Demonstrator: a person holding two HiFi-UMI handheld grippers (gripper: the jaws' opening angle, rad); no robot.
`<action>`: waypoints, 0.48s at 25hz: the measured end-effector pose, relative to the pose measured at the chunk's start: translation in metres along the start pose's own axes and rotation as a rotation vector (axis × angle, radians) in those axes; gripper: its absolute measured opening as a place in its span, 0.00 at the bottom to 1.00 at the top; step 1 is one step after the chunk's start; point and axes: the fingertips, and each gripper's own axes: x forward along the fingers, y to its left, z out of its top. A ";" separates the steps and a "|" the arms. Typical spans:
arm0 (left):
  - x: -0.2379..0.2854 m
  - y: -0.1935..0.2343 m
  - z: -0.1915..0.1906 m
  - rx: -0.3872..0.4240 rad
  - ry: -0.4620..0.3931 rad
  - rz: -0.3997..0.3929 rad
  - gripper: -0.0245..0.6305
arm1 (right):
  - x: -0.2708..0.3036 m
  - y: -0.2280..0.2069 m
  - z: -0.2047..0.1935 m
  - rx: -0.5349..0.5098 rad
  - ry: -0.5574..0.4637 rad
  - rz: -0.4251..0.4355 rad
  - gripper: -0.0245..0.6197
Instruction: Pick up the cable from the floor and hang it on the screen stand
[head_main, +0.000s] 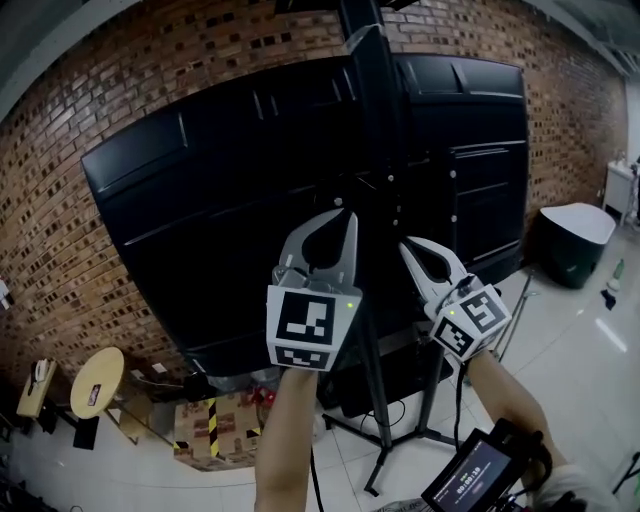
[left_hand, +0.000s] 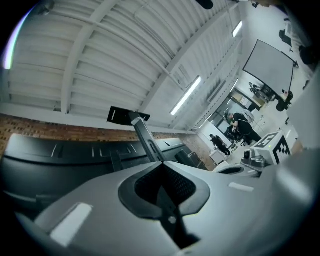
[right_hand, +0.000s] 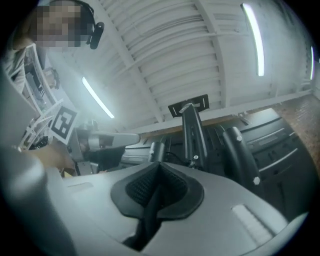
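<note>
The black back of the big screen (head_main: 250, 200) fills the head view, carried on a dark stand post (head_main: 375, 120). My left gripper (head_main: 345, 218) is raised in front of the panel, just left of the post, jaws together. My right gripper (head_main: 407, 245) sits right of the post, tips pointing up-left, also shut. In the left gripper view the left gripper (left_hand: 161, 164) points at the post (left_hand: 145, 137). In the right gripper view the right gripper (right_hand: 159, 164) faces the post (right_hand: 192, 135); a thin dark wire (right_hand: 175, 156) loops at its bracket. Only a dark seam shows between each pair of jaws; no cable is clearly gripped.
The stand's legs (head_main: 400, 440) spread over the tiled floor below my arms. A round wooden stool (head_main: 97, 380) and a taped cardboard box (head_main: 215, 425) stand at lower left, a grey bin (head_main: 575, 240) at the right. People (left_hand: 240, 125) are far off in the room.
</note>
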 end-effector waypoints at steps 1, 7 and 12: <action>-0.008 -0.007 -0.010 -0.025 0.010 -0.005 0.07 | -0.008 0.006 -0.007 0.020 0.016 0.026 0.04; -0.078 -0.058 -0.095 -0.244 0.095 0.004 0.07 | -0.057 0.075 -0.075 0.158 0.190 0.195 0.04; -0.142 -0.101 -0.169 -0.428 0.188 0.077 0.07 | -0.098 0.116 -0.138 0.224 0.309 0.181 0.04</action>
